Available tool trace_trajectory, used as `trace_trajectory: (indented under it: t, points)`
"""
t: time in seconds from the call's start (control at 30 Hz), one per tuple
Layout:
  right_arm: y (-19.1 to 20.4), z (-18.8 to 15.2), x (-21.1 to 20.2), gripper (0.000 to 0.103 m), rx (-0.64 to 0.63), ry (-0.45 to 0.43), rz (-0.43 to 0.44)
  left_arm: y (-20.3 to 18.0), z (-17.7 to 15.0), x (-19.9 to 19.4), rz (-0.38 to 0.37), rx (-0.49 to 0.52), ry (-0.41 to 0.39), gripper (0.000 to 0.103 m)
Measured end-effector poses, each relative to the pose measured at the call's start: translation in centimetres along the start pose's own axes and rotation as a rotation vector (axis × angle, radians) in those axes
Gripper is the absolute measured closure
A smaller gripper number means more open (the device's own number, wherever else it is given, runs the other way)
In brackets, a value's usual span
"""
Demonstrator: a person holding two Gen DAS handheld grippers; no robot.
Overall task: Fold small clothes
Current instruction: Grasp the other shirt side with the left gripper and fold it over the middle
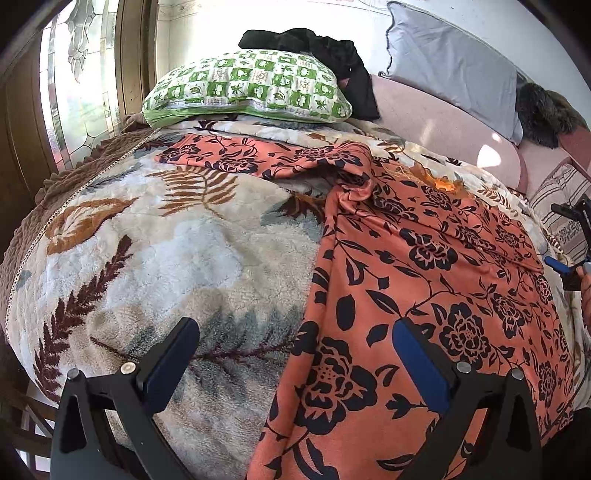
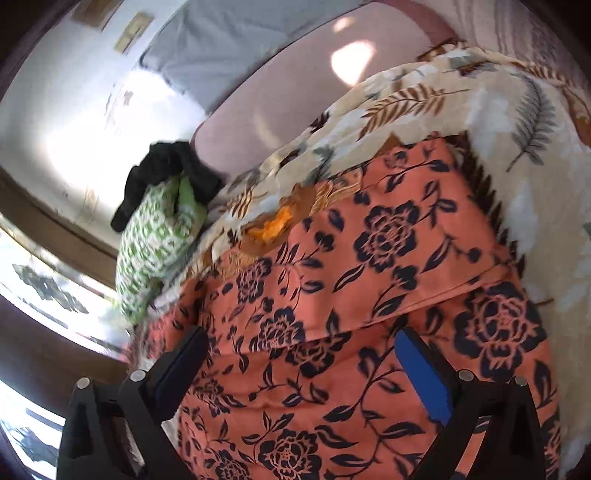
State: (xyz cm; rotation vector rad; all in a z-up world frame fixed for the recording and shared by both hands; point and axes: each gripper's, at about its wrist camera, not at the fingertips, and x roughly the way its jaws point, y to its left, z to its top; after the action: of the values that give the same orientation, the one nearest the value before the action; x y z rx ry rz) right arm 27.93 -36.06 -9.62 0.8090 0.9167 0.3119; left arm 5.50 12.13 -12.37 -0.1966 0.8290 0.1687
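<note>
Leaf-print blanket [image 1: 155, 258] bedding, orange floral garment [image 1: 424, 295] spread, both grippers' jaws released, empty.

A bed [image 1: 155, 236] covered by a plush leaf-patterned blanket [image 1: 207, 258] fills the room. At the far end of the bed lies a green-and-white checked pillow [image 1: 251, 88], with a dark garment [image 1: 332, 48] draped over it. Left of the pillow stands a leaded-glass window [image 1: 77, 74] in a brown wooden frame, brightly backlit. Right of the pillow, a pink bolster [image 1: 443, 129] and grey cushion [image 1: 450, 62] rest against the white wall [image 1: 207, 22].
</note>
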Motion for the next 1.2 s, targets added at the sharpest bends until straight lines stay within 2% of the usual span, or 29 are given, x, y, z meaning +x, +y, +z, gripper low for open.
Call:
trace_trajectory:
  t: [0.1, 0.13, 0.2, 0.23, 0.27, 0.3, 0.37, 0.4, 0.5, 0.57, 0.7, 0.8, 0.9, 0.93, 1.1, 1.17, 1.2]
  points:
    - [-3.2, 2.7, 1.0, 0.001, 0.113, 0.052, 0.144, -0.2, 0.1, 0.5, 0.000, 0.000, 0.021, 0.000]
    - [-4.3, 3.5, 1.8, 0.001, 0.138, 0.065, 0.160, -0.3, 0.1, 0.7, 0.002, 0.003, 0.026, 0.000]
    - [-7.3, 4.9, 2.5, 0.001, 0.179, 0.020, 0.024, -0.2, 0.4, 0.8, -0.004, -0.006, 0.038, 0.000]
    - [-9.4, 5.1, 2.4, 0.003, 0.263, -0.008, 0.025, 0.0, 0.7, 0.8, -0.007, -0.016, 0.042, 0.000]
    - [-10.2, 5.0, 2.1, 0.004, 0.321, -0.022, 0.081, 0.3, 1.0, 0.7, -0.011, -0.027, 0.039, 0.000]
    - [-9.6, 5.0, 1.4, 0.003, 0.297, -0.027, 0.088, 0.6, 1.5, 0.7, -0.019, -0.038, 0.036, 0.000]
    - [-6.5, 4.4, -0.3, 0.002, 0.144, -0.041, 0.039, 1.6, 3.0, 1.0, -0.055, -0.076, 0.035, 0.000]
    - [-5.0, 3.6, -1.0, 0.002, 0.076, -0.034, 0.047, 2.3, 3.9, 1.2, -0.073, -0.103, 0.033, 0.000]
    - [-1.7, -0.1, -2.2, 0.002, -0.063, 0.023, 0.076, 5.1, 7.5, 2.6, -0.124, -0.214, 0.019, 0.000]
    - [-0.8, -3.2, -2.3, 0.002, -0.120, 0.061, 0.077, 7.7, 10.2, 4.3, -0.188, -0.317, 0.015, 0.000]
    - [-1.3, -7.8, -1.5, 0.002, -0.154, 0.106, 0.036, 13.4, 14.7, 10.2, -0.253, -0.546, 0.064, 0.000]
    - [-2.5, -9.6, -0.8, 0.002, -0.133, 0.122, 0.012, 17.0, 17.2, 14.2, -0.214, -0.666, 0.063, 0.000]
    - [-2.6, -9.9, -0.9, 0.002, -0.171, 0.116, 0.006, 19.5, 18.5, 17.1, -0.194, -0.734, 0.063, 0.002]
    - [-2.7, -10.0, -0.9, 0.002, -0.174, 0.115, 0.009, 19.9, 18.7, 18.0, -0.199, -0.753, 0.068, 0.006]
    - [-2.7, -9.9, -0.8, 0.002, -0.178, 0.108, 0.013, 20.7, 20.1, 19.7, -0.197, -0.765, 0.029, 0.009]
    - [-2.7, -10.2, -0.9, 0.002, -0.193, 0.105, 0.005, 21.2, 20.3, 20.1, -0.203, -0.782, 0.019, 0.022]
    - [-2.6, -10.2, -0.8, 0.002, -0.198, 0.103, 0.003, 21.3, 20.3, 20.5, -0.196, -0.790, 0.023, 0.024]
